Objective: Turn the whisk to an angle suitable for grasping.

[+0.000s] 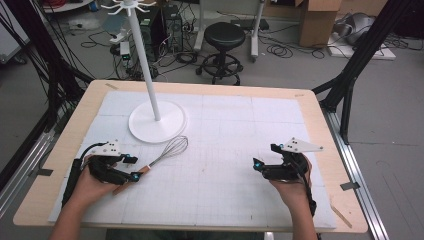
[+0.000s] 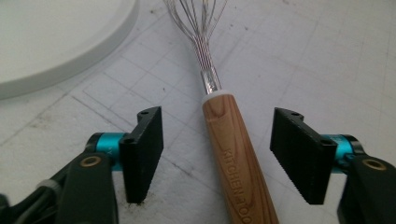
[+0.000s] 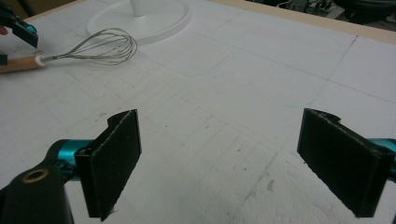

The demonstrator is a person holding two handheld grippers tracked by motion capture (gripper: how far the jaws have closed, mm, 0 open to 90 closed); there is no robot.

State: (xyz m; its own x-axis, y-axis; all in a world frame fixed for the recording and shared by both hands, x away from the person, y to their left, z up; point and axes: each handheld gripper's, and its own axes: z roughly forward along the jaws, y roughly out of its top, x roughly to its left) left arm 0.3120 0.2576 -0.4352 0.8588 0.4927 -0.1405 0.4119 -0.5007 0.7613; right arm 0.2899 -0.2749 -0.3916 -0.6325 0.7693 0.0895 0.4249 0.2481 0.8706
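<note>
A wire whisk with a wooden handle lies on the white mat, its wire head pointing toward the white stand base. My left gripper is open, its jaws on either side of the handle with gaps on both sides, in the left gripper view. Over the right part of the mat my right gripper is open with nothing between its jaws, seen in the right gripper view above bare mat.
A tall white rack pole rises from the round base at the back left of the mat. The wooden table edge frames the gridded mat. A black stool and cables are on the floor behind.
</note>
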